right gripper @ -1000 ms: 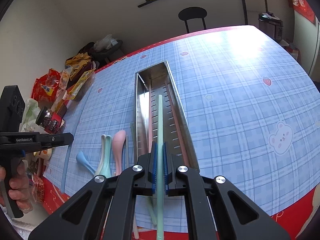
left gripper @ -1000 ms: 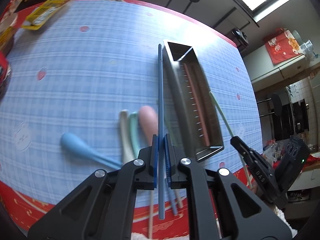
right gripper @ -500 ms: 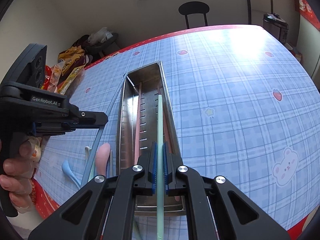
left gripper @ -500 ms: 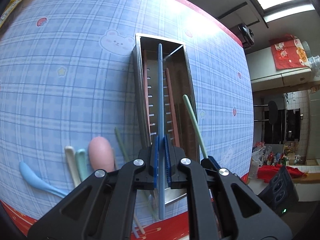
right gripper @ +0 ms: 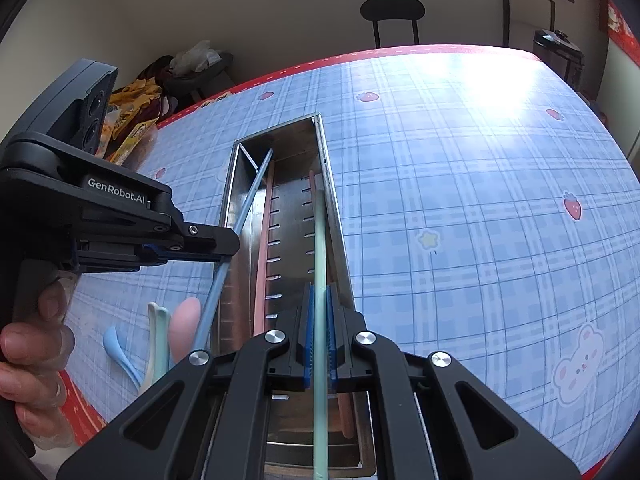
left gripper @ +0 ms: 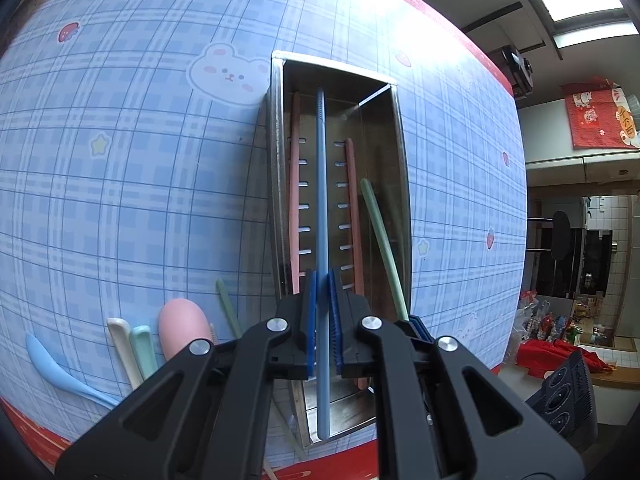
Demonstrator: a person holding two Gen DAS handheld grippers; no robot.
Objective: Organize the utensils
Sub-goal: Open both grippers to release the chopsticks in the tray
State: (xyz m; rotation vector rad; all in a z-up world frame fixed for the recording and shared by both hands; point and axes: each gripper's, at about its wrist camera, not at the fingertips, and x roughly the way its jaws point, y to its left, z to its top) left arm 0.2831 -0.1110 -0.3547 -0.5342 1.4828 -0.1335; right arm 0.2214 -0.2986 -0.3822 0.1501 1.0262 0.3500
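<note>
Left wrist view: the left gripper (left gripper: 322,316) is clamped on a blue chopstick (left gripper: 321,200), held lengthwise over the metal tray (left gripper: 402,184), where two pink chopsticks (left gripper: 295,184) lie.

Right wrist view: the right gripper (right gripper: 319,334) is clamped on a green chopstick (right gripper: 319,240) above the tray's right side.

Step in hand: placing. Next move, judged: lower both, then release.

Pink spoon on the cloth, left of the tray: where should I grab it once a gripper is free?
Go for the pink spoon at its bowl, the only part showing; the handle is hidden behind the left gripper. Come straight down, jaws across the bowl. The mint spoon lies close on its left, so that side is tight.
</note>
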